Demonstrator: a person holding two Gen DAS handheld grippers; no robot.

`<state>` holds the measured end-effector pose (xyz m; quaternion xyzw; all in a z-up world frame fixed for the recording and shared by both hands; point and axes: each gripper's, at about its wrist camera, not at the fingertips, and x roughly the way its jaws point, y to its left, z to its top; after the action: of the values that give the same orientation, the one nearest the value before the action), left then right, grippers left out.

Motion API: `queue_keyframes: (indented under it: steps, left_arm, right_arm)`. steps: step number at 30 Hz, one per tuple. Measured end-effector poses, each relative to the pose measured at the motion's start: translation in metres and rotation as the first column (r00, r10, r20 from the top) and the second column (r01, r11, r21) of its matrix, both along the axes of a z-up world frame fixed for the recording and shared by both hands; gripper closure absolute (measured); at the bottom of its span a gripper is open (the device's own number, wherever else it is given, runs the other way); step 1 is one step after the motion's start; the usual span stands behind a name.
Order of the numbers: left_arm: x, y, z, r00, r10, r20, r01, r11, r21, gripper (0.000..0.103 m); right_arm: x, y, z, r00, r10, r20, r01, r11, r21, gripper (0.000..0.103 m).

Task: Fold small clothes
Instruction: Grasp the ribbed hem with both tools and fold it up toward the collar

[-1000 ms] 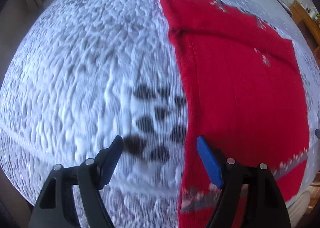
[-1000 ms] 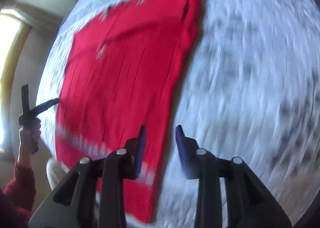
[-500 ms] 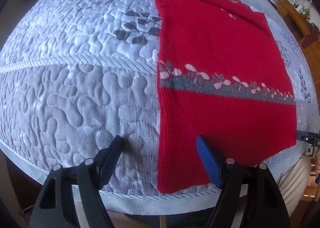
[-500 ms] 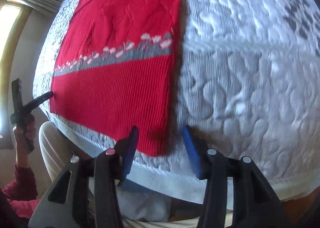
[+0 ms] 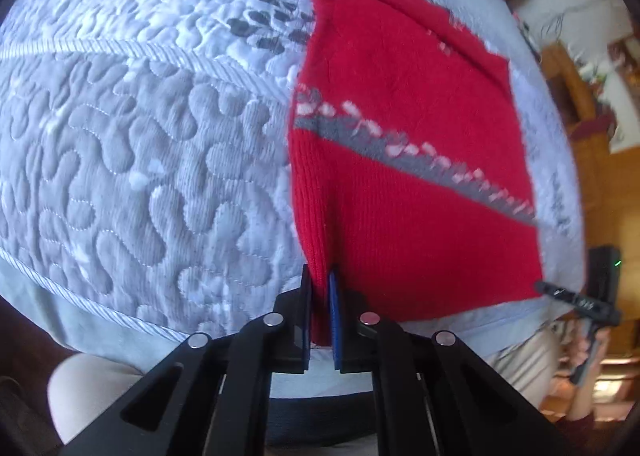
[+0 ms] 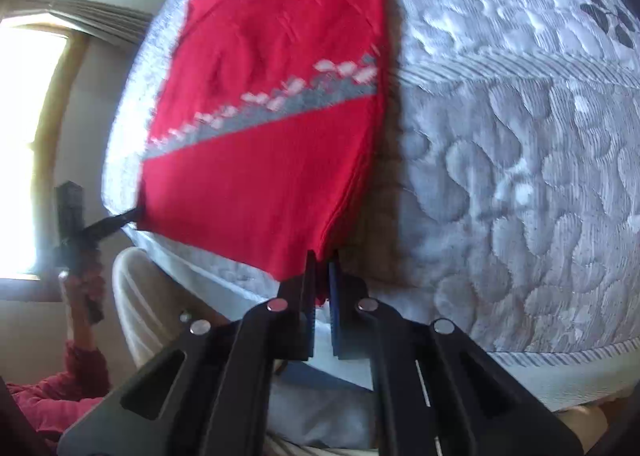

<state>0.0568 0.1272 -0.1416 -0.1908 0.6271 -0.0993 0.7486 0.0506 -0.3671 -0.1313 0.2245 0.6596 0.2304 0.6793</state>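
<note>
A red knit sweater (image 5: 404, 128) with a grey and white patterned band lies flat on a grey-white quilt (image 5: 132, 144); it also shows in the right wrist view (image 6: 264, 112). My left gripper (image 5: 320, 284) is shut on the sweater's near left hem corner at the quilt's front edge. My right gripper (image 6: 322, 268) is shut on the near right hem corner, which is lifted slightly. Each gripper shows small in the other's view, the right one (image 5: 576, 296) and the left one (image 6: 100, 224).
The quilt (image 6: 520, 160) drops off at its front edge just under both grippers. A window (image 6: 24, 144) is at the left. Wooden furniture (image 5: 580, 104) stands at the far right. My red sleeve (image 6: 60, 396) and light trousers (image 6: 132, 296) are below.
Both grippers were open above the sweater's hem; they have moved to the two near hem corners and shut on them.
</note>
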Motion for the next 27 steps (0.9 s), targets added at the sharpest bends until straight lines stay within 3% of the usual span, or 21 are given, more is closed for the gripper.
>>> queue_keyframes:
  steps: [6, 11, 15, 20, 24, 25, 26, 27]
  left_arm:
    - [0.035, 0.003, 0.044, 0.995, 0.030, 0.093, -0.023, 0.997, -0.078, 0.096]
    - [0.110, -0.004, 0.057, 0.988, 0.061, 0.140, -0.050, 0.995, -0.082, 0.096]
    - [0.160, 0.000, 0.038, 0.989, 0.102, 0.110, -0.088, 0.988, -0.128, 0.096]
    - [0.208, 0.013, 0.000, 0.983, 0.169, 0.067, -0.162, 0.982, -0.102, 0.095]
    - [0.238, 0.015, -0.035, 0.983, 0.182, -0.018, -0.183, 0.978, -0.102, 0.093]
    - [0.242, 0.017, -0.038, 0.982, 0.185, -0.031, -0.188, 0.975, -0.119, 0.092]
    - [0.245, 0.021, -0.037, 0.981, 0.190, -0.039, -0.194, 0.970, -0.146, 0.090]
    - [0.246, 0.024, -0.035, 0.981, 0.189, -0.043, -0.193, 0.967, -0.167, 0.088]
  right_arm:
    - [0.041, -0.004, 0.047, 0.996, -0.023, 0.091, 0.015, 0.996, 0.086, 0.099]
    - [0.100, -0.006, 0.055, 0.994, -0.041, 0.105, 0.032, 0.996, 0.081, 0.099]
    - [0.149, -0.015, 0.043, 0.995, -0.077, 0.066, 0.071, 0.994, 0.080, 0.099]
    - [0.208, -0.032, 0.014, 0.991, -0.131, 0.016, 0.130, 0.990, 0.060, 0.099]
    - [0.236, -0.030, -0.013, 0.991, -0.131, -0.029, 0.131, 0.991, -0.001, 0.098]
    - [0.240, -0.029, -0.019, 0.991, -0.126, -0.046, 0.126, 0.992, -0.016, 0.095]
    - [0.243, -0.031, -0.020, 0.990, -0.131, -0.045, 0.129, 0.991, -0.041, 0.083]
    - [0.243, -0.035, -0.018, 0.990, -0.140, -0.028, 0.138, 0.988, -0.067, 0.058]
